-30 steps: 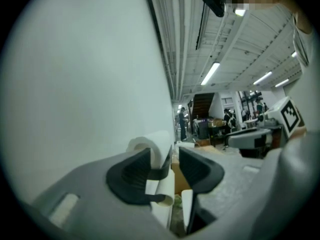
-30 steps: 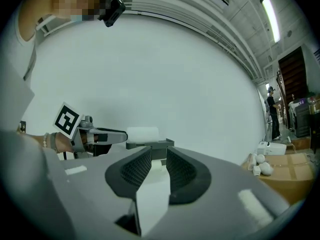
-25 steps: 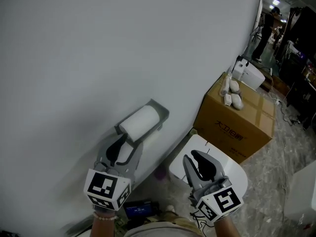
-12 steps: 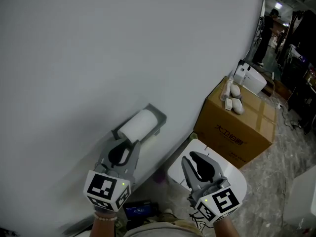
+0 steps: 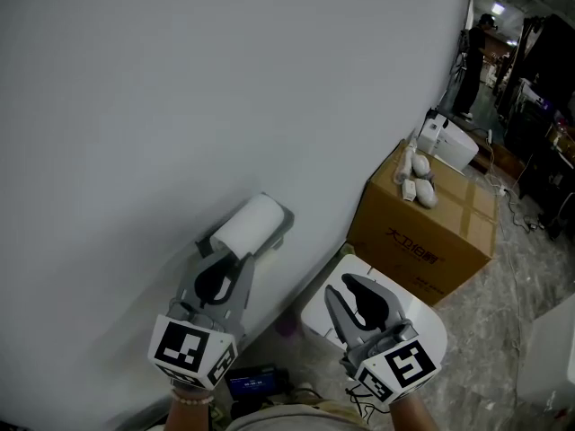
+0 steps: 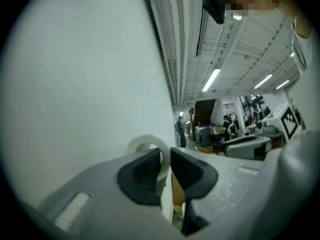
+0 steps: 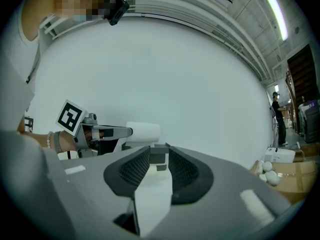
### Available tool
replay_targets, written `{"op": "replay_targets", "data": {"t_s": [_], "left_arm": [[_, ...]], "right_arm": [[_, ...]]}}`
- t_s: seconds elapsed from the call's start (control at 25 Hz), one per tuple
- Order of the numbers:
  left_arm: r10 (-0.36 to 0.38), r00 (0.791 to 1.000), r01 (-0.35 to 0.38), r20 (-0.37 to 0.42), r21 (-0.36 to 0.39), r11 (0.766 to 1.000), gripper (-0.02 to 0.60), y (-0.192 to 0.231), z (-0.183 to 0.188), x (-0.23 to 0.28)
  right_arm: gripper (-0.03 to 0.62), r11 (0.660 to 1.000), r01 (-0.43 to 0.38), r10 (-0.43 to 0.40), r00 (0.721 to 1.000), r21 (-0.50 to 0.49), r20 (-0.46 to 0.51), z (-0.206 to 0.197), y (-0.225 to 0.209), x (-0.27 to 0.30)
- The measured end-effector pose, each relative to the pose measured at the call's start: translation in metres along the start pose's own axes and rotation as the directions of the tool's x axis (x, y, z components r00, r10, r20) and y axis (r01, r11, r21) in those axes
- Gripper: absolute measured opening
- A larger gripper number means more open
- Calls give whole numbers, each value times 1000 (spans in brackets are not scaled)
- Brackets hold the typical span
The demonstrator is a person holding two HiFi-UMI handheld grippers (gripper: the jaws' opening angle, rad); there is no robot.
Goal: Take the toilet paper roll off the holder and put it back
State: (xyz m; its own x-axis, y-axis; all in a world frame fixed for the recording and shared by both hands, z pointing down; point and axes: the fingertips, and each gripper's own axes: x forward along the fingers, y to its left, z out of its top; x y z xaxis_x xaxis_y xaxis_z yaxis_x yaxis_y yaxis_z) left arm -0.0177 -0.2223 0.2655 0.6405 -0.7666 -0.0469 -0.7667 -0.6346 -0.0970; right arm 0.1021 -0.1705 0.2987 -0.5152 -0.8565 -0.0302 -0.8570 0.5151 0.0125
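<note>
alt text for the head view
Left gripper jaws closing on the end of a roll in a wall holder. Right gripper, jaws opening and empty, hangs lower right, left of a cardboard box.

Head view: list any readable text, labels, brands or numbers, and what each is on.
Cardboard box: one short row of dark printed characters on its side, too small and blurred to read.
Left marker cube, right marker cube: black-and-white square patterns only, no words.
Nothing else legible.
</note>
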Motion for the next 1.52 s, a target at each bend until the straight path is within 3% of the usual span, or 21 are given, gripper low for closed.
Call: {"op": "replay_targets", "data": {"t_s": [0.36,0.64,0.84,1.16,1.52], "left_arm": [[-143,989,141,49,26,990,55,-36,32,-1],[-325,944,323,60,38,946,55,-92,31,11],[-447,894,447,10,-21,894,55,-133,13,19],[-614,789,614,11,-56,788,57,-185,-11,21],[-742,671,739,17,-108,665,57,-224,-32,13]], "right_arm": [[126,997,80,-79,996,0,33,21,-3,-17],[154,985,173,-173,984,3,40,21,-19,-43],[161,966,258,-258,966,1,37,15,-38,-66],[206,936,352,-352,936,11,25,3,-56,-103],[222,940,338,-338,941,40,-10,-15,-63,-132]]}}
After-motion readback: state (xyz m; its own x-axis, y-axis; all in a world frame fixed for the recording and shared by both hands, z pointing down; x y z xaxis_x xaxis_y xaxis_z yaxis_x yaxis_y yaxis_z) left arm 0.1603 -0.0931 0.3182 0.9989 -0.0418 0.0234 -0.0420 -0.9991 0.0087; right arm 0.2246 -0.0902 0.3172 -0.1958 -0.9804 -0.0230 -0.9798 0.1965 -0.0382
